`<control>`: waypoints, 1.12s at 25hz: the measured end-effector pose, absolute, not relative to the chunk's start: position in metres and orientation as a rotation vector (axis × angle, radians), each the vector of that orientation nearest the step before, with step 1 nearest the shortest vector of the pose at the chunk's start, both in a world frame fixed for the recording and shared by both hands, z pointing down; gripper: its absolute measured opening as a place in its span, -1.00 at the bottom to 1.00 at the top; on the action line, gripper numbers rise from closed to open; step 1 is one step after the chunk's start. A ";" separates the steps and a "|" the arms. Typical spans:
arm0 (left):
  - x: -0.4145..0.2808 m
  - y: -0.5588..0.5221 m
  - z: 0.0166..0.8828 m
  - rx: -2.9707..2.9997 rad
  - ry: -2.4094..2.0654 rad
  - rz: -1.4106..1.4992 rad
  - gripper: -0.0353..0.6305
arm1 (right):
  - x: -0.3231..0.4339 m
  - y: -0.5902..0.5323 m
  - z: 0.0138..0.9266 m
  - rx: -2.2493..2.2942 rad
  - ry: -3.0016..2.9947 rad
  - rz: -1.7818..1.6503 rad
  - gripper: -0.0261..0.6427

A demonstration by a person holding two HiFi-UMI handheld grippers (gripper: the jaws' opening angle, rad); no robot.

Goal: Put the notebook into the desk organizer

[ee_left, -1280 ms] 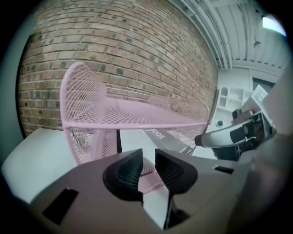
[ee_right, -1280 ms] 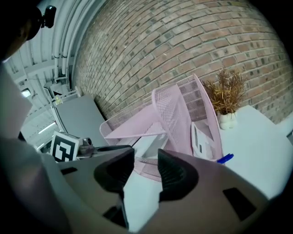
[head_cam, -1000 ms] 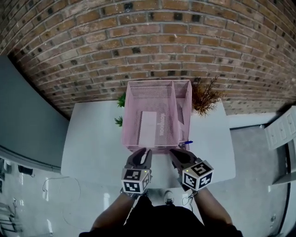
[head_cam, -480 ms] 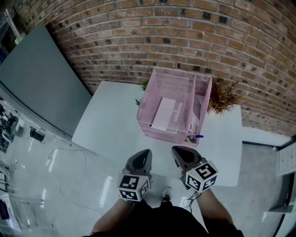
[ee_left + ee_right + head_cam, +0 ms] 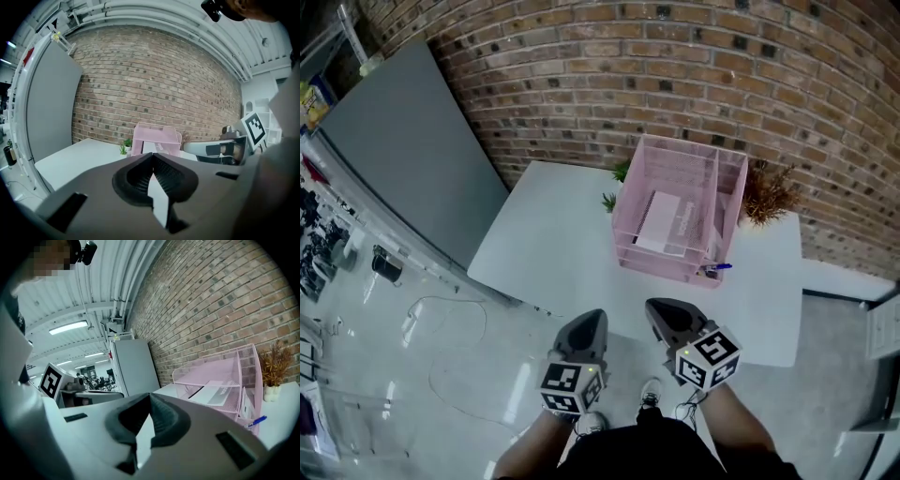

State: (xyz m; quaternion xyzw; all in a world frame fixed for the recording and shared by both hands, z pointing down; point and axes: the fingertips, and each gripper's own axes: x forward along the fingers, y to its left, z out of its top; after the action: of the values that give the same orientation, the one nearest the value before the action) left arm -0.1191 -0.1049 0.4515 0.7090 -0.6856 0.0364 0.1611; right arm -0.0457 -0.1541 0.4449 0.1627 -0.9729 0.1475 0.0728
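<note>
On the white table point(image 5: 553, 244): you have the pink mesh desk organizer point(image 5: 661, 265) standing near the brick wall point(image 5: 581, 66).
Notebook point(image 5: 661, 222): it lies flat inside the organizer's wide left compartment, so it is already in place.
Blue pen point(image 5: 718, 267): it rests at the organizer's front right corner.
Plants: a dried brown sprig point(image 5: 766, 195) stands just right of the organizer, and small green ones point(image 5: 619, 173) sit at its back left.
Your left gripper point(image 5: 589, 321): its jaws are pressed together with nothing between them, and it is held off the table's near edge, over the floor.
Your right gripper point(image 5: 661, 309): its jaws are likewise closed on nothing, beside the left one and well apart from the organizer.
</note>
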 end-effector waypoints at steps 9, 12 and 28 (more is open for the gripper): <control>-0.123 -0.043 0.442 2.179 -1.820 0.074 -0.88 | -0.044 -0.083 0.432 0.690 -2.883 0.381 -0.91; -0.116 -0.023 0.441 2.239 -1.741 0.072 -0.88 | -0.033 -0.058 0.430 0.795 -2.860 0.381 -0.91; -0.068 0.041 0.435 2.422 -1.495 0.069 -0.88 | 0.023 0.026 0.418 1.125 -2.783 0.347 -0.91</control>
State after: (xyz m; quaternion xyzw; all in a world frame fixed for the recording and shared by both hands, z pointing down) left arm -0.0675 0.0409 0.4349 0.8415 -0.5194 0.0240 0.1469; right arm 0.0227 0.0263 0.4183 0.3718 -0.9193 0.1148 0.0600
